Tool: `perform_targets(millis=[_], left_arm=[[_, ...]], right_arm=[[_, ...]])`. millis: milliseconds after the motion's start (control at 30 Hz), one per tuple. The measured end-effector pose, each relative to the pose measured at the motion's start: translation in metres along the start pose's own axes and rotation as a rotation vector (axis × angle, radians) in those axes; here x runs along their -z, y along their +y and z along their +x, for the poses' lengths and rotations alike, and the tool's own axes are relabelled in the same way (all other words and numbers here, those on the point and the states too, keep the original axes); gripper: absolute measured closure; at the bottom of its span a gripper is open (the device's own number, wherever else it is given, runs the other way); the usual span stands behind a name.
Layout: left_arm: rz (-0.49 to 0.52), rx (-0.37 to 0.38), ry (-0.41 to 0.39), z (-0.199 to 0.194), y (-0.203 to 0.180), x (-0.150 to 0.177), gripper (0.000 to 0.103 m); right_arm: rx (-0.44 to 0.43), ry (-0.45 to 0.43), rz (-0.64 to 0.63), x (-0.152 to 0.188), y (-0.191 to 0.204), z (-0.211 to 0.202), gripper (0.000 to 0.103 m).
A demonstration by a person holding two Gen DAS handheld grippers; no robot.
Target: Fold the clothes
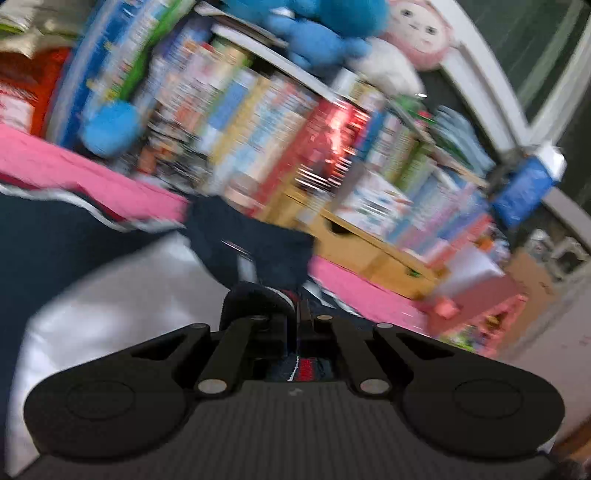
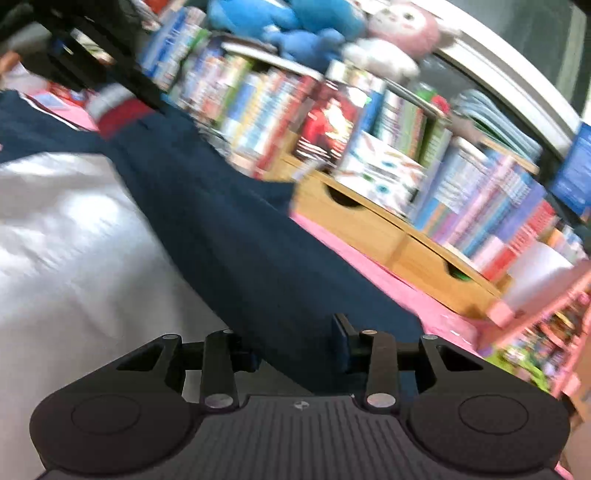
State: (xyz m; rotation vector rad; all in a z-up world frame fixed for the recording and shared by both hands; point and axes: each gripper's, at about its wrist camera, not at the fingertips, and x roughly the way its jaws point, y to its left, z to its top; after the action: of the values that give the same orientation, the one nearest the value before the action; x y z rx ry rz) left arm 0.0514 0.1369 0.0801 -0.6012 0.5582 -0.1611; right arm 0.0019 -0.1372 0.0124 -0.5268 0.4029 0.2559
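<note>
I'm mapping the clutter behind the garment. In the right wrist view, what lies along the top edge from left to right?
Blue plush toy → pink plush doll → white window frame → blue box at the right edge.

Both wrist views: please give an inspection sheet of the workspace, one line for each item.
Surface: pink top, largely covered by cloth.
Job's things: navy garment with white part and a red and white cuff.
Clutter: nothing seen on the surface.
Grippers: left gripper shut on the garment; right gripper open, garment between its fingers.
Cables: nothing seen.
Surroundings: books, wooden drawers, blue plush, pink plush; views blurred.
</note>
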Motion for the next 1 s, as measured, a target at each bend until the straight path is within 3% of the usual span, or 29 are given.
perform_targets(millis=[167,300,467,733,833,867,1000], left_arm=[[-0.001,-0.145,0.000,0.010,0.040,-0.009,0.098],[-0.026,-0.187,0.017,0.018,0.065,-0.006,0.097],[-0.021,-0.229,0.040,0.030,0.080,0.001,0.095],[0.027,-0.268,0.004,0.028,0.088,-0.011,0.091],[0.180,-0.377,0.025,0.034,0.078,-0.005,0.074],[0.224,-0.408,0.020,0.035,0.075,-0.003,0.073],[0.187,-0.461,-0.001,0.027,0.083,-0.015,0.075]], right_arm=[[0.071,0.064,0.046,0.016,-0.031,0.014,0.065],[0.033,0.127,0.200,0.036,-0.070,0.028,0.062],[-0.039,0.191,0.391,0.059,-0.100,0.045,0.048],[0.014,0.191,0.315,0.058,-0.085,0.041,0.044],[0.046,0.185,0.261,0.056,-0.078,0.041,0.042],[0.055,0.184,0.246,0.056,-0.077,0.041,0.042],[0.064,0.185,0.243,0.056,-0.078,0.042,0.039]])
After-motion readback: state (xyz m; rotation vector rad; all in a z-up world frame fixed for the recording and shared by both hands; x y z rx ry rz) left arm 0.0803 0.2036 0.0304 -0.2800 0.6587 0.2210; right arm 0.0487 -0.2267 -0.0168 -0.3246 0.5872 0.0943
